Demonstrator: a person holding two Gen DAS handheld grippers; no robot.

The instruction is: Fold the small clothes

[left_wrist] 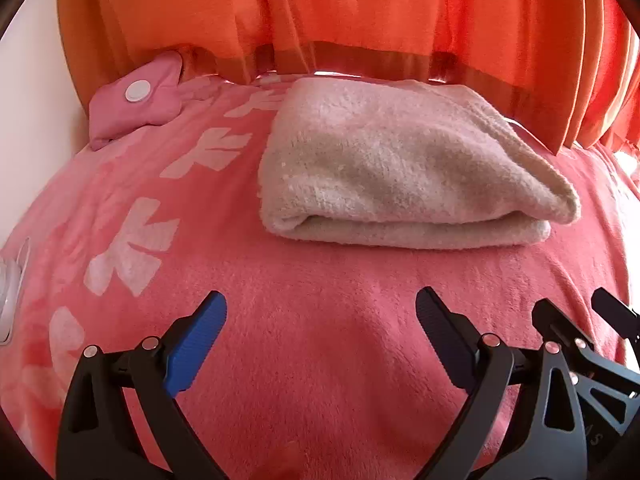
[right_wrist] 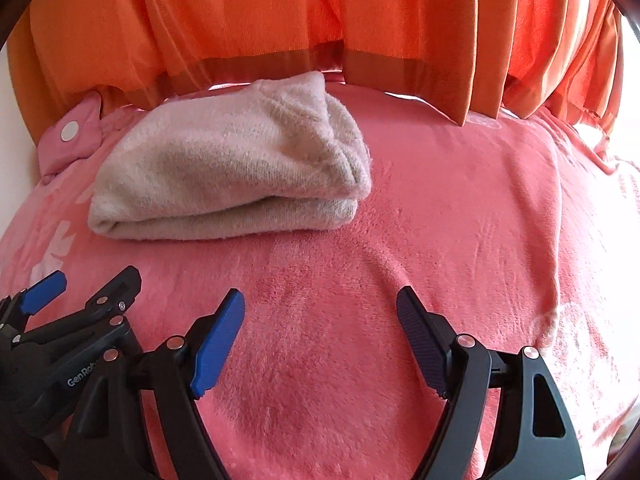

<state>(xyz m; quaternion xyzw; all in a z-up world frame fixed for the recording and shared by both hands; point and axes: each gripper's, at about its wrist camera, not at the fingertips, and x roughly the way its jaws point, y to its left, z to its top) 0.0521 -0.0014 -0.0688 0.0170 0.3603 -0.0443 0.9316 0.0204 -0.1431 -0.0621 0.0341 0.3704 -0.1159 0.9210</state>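
A cream fleece garment [left_wrist: 400, 164] lies folded in layers on the pink blanket [left_wrist: 320, 320], its folded edge facing me. It also shows in the right wrist view [right_wrist: 232, 168], at the left. My left gripper [left_wrist: 320, 316] is open and empty, low over the blanket a short way in front of the garment. My right gripper [right_wrist: 320, 312] is open and empty, in front of and to the right of the garment. The right gripper's tips show at the right edge of the left wrist view [left_wrist: 576, 316]; the left gripper shows at the left of the right wrist view [right_wrist: 92, 284].
A pink cushion [left_wrist: 136, 100] with a white round patch lies at the back left, also in the right wrist view [right_wrist: 72, 136]. Orange curtains [left_wrist: 360, 12] hang along the far edge of the bed. A white wall [left_wrist: 32, 120] is at the left.
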